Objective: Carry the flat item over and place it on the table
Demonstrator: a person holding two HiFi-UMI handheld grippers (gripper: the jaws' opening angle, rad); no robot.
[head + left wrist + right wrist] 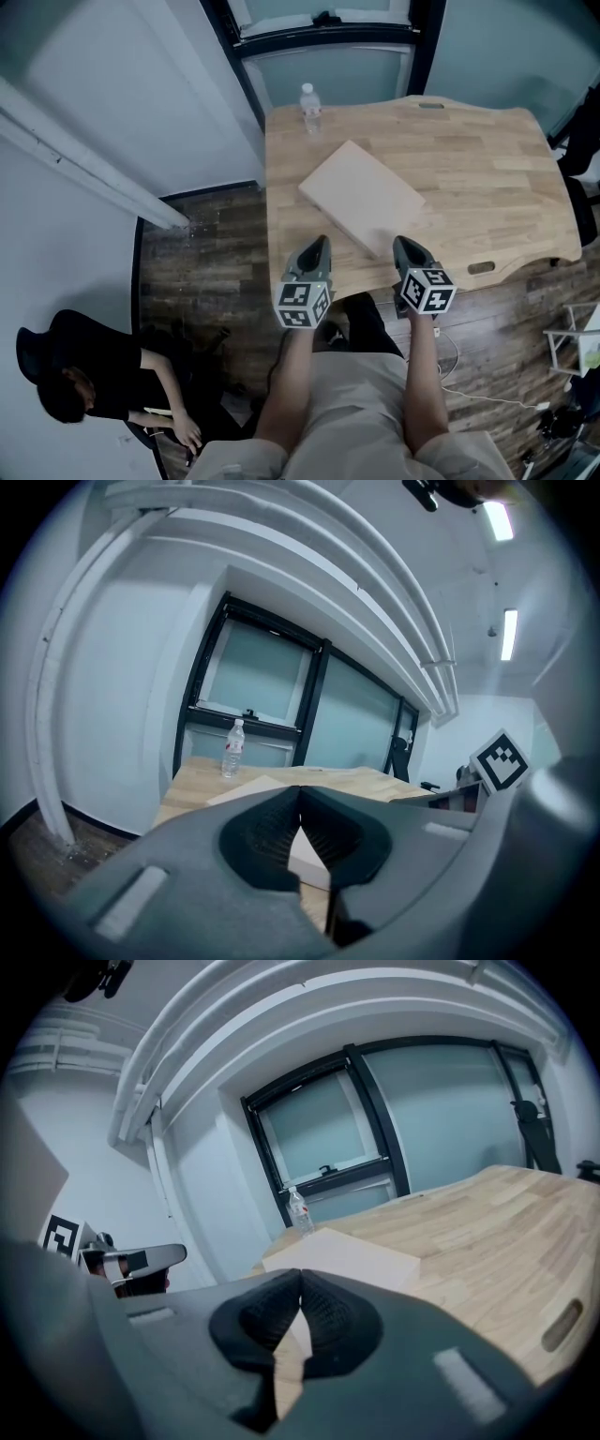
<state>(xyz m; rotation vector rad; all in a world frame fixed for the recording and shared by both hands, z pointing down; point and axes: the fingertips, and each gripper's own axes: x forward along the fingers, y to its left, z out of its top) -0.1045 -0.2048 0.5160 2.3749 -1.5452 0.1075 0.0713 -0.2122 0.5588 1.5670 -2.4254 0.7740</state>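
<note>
The flat item, a pale beige slab (361, 197), lies askew on the wooden table (487, 169), its near corner toward the front edge. My left gripper (320, 244) hovers at the table's front edge, just left of that corner, shut with nothing in it. My right gripper (403, 244) sits just right of the corner, also shut and empty. In the left gripper view the jaws (300, 794) meet at their tips, with the slab (253, 787) beyond them. The right gripper's jaws (301, 1274) also touch, and the slab (347, 1251) lies just ahead.
A clear water bottle (310, 108) stands at the table's far left corner. A person in black (103, 375) sits on the floor at lower left. A dark-framed glass partition (328, 37) runs behind the table, and a dark chair (581, 159) is at its right end.
</note>
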